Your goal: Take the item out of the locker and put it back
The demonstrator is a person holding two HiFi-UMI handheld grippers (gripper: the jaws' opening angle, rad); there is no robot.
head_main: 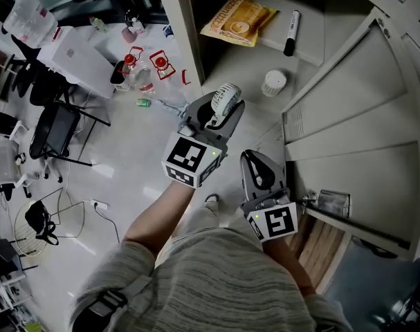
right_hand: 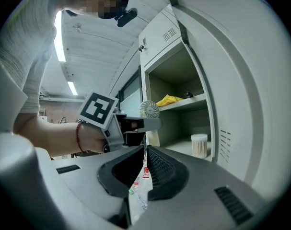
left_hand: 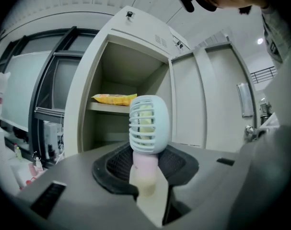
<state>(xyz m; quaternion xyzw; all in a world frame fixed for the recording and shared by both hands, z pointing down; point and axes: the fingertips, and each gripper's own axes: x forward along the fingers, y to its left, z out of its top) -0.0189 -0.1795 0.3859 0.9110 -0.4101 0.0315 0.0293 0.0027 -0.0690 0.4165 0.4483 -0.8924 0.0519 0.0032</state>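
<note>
A small hand fan with a pale blue-green grille head (head_main: 225, 99) and a pink handle stands upright in my left gripper (head_main: 220, 113), just outside the open locker (head_main: 320, 61). In the left gripper view the pads press on the fan's handle (left_hand: 146, 164), and the fan's head (left_hand: 147, 123) stands in front of the locker opening. My right gripper (head_main: 251, 159) hangs lower, near the locker door (head_main: 348, 116), its jaws together with nothing between them. The right gripper view shows the right gripper (right_hand: 144, 159) below the left gripper (right_hand: 131, 126) and the fan (right_hand: 149, 109).
On the locker's upper shelf lie a yellow snack packet (head_main: 239, 21) and a black marker (head_main: 291, 33). A white jar of cotton swabs (head_main: 273, 83) stands on the lower shelf. Bottles (head_main: 144, 71), a chair (head_main: 54, 130) and cables (head_main: 40, 220) are on the floor to the left.
</note>
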